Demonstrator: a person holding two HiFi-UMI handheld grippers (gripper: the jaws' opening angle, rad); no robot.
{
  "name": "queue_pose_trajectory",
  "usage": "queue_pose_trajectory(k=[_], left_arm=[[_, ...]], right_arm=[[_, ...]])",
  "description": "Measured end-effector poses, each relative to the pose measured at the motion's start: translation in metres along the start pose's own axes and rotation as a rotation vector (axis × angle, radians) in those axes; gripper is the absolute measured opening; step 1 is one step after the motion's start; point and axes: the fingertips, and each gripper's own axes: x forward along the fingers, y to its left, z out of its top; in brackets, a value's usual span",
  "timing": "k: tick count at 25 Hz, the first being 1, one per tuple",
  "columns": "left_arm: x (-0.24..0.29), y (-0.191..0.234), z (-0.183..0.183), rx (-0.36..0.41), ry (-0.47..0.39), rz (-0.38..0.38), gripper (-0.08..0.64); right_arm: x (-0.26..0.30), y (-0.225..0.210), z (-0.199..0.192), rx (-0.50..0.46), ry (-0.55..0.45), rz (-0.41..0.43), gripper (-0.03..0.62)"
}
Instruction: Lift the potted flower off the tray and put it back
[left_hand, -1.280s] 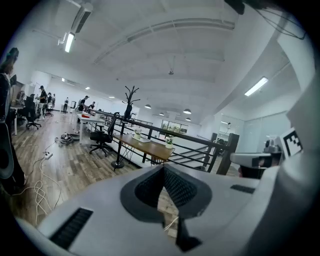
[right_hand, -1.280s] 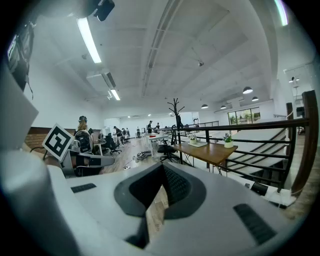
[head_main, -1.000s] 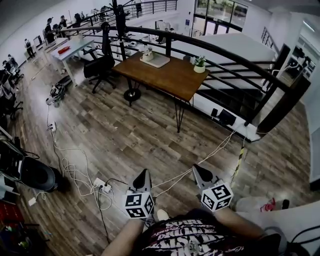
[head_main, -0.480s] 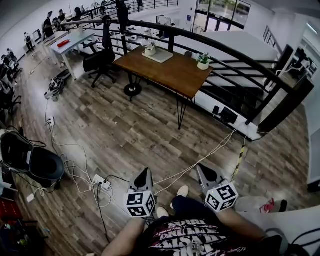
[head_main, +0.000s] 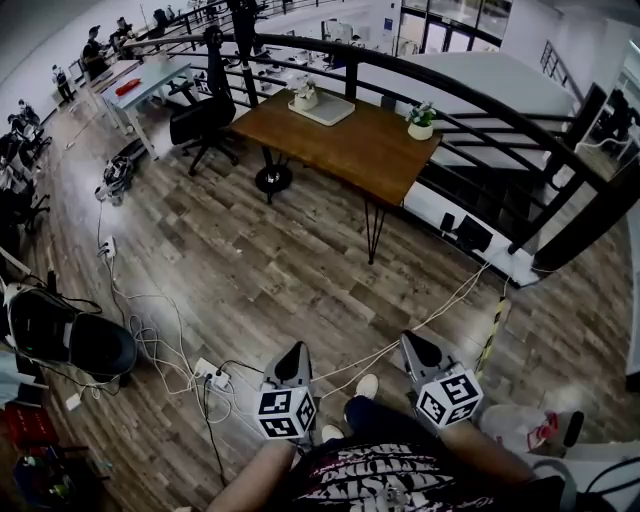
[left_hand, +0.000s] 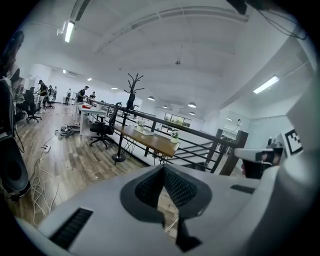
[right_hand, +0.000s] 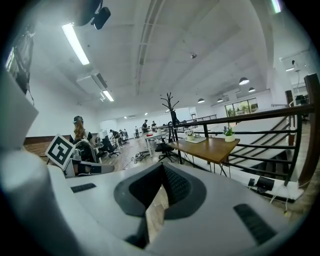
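Note:
The potted flower (head_main: 304, 96) stands on a pale tray (head_main: 330, 110) at the far end of a wooden table (head_main: 350, 145), far ahead of me. Both grippers are low in the head view, near the person's body and well short of the table. My left gripper (head_main: 298, 349) is shut with nothing in it. My right gripper (head_main: 408, 339) also looks shut and empty. The left gripper view shows my left gripper (left_hand: 163, 167) with the flower (left_hand: 140, 128) small in the distance. In the right gripper view, my right gripper (right_hand: 162, 166) points toward the tray (right_hand: 196, 140).
A second small potted plant (head_main: 421, 122) sits at the table's right corner. A black railing (head_main: 470, 105) curves behind the table. A black office chair (head_main: 205, 120) stands left of it. Cables and a power strip (head_main: 205, 372) lie on the wooden floor.
The person has walked forward, so the table sits a little nearer and lower in the head view. Both grippers came along, still shut, and a shoe now shows between them.

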Motion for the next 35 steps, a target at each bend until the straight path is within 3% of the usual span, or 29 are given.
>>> queue_pose_trajectory(k=[10,16,25,35], left_arm=[[0.089,0.000,0.058,-0.029,-0.035,0.057,0.009],[0.116,-0.003,0.077,-0.029,-0.073,0.101,0.009],[0.122,0.009,0.093,-0.024,-0.079,0.144,0.009],[0.175,0.035,0.108,-0.011,-0.057,0.107,0.009]], right_arm=[[0.079,-0.059,0.045,-0.014,-0.010,0.101,-0.002],[0.106,-0.084,0.065,-0.014,-0.027,0.152,-0.002],[0.132,-0.083,0.065,0.002,-0.008,0.218,-0.002],[0.188,-0.103,0.074,0.025,-0.010,0.179,-0.002]])
